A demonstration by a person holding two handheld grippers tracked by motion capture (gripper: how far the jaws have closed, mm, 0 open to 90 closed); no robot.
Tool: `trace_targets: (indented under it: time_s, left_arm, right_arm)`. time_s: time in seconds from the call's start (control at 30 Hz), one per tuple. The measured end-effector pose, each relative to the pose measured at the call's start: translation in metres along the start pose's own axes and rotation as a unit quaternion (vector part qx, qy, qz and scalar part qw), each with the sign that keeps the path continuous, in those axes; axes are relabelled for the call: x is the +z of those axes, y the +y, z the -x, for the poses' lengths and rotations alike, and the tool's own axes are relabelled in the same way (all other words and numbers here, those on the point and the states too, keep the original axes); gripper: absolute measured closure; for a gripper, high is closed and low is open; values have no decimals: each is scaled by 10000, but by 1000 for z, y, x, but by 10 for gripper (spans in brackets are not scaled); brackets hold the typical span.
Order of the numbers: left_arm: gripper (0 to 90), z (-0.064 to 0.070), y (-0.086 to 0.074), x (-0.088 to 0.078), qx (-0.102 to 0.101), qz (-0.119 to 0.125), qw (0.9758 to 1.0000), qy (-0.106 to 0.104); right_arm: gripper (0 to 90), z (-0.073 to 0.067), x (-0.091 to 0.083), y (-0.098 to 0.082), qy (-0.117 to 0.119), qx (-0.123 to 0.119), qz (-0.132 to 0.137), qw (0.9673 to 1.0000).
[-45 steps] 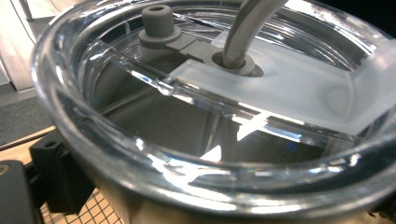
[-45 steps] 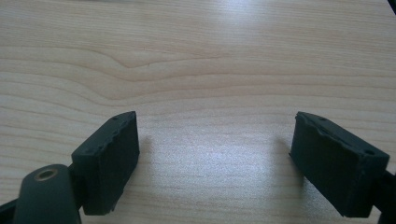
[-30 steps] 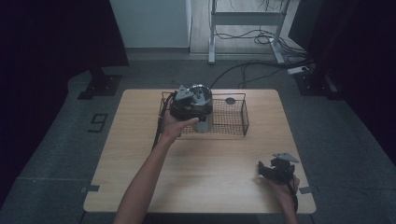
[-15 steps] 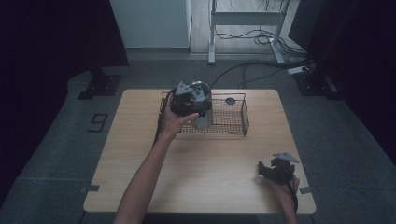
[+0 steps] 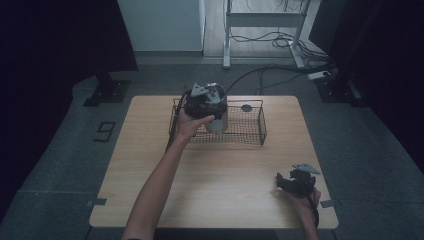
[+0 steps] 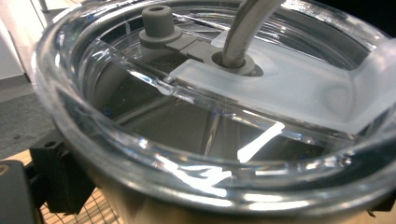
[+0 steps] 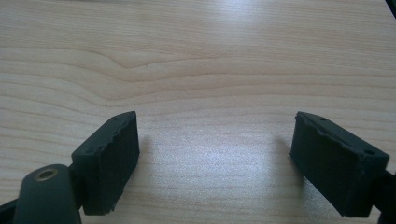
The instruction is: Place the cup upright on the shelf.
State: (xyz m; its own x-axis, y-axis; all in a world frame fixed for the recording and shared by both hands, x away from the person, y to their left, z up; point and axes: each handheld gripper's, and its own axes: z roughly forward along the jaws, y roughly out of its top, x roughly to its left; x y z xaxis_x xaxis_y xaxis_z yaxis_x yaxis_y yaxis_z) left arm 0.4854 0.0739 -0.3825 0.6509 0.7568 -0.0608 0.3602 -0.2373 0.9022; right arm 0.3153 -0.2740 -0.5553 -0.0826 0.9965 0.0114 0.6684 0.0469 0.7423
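Left tool [image 5: 210, 100] sits at the far left end of the wire basket [image 5: 250, 131], on a metal tumbler [image 5: 218, 119] with a clear lid [image 6: 205, 116] and straw [image 6: 245, 28]; I cannot tell whether it is clamped. Right tool [image 5: 290, 182] rests near right on the surface [image 5: 220, 180], spread apart. I judge a lift or placement underway; next calls for keeping it upright.
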Motion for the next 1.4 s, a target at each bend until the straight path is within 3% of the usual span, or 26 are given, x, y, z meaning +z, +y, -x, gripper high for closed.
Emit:
trace_targets:
  time_s: [0.23, 0.57, 1.03, 1.13, 1.4]
  left_arm:
    - [41, -12, -2, 11, -117, -49, 9999, 93]
    - [41, -17, 2, 20, -158, -52, 9997, 161]
    - [40, -22, -12, 44, -233, -305, 9984, 412]
    - [40, -22, -18, 50, -328, -325, 9979, 462]
    - [40, -23, -29, 57, -396, -429, 9972, 465]
  right_arm:
    - [152, 0, 0, 0, -4, -5, 2, 10000]
    - [152, 0, 0, 0, -7, -7, 3, 10000]
    - [152, 0, 0, 0, -5, 2, -3, 10000]
    - [152, 0, 0, 0, -6, -8, 2, 10000]
    - [152, 0, 0, 0, -11, -7, -1, 10000]
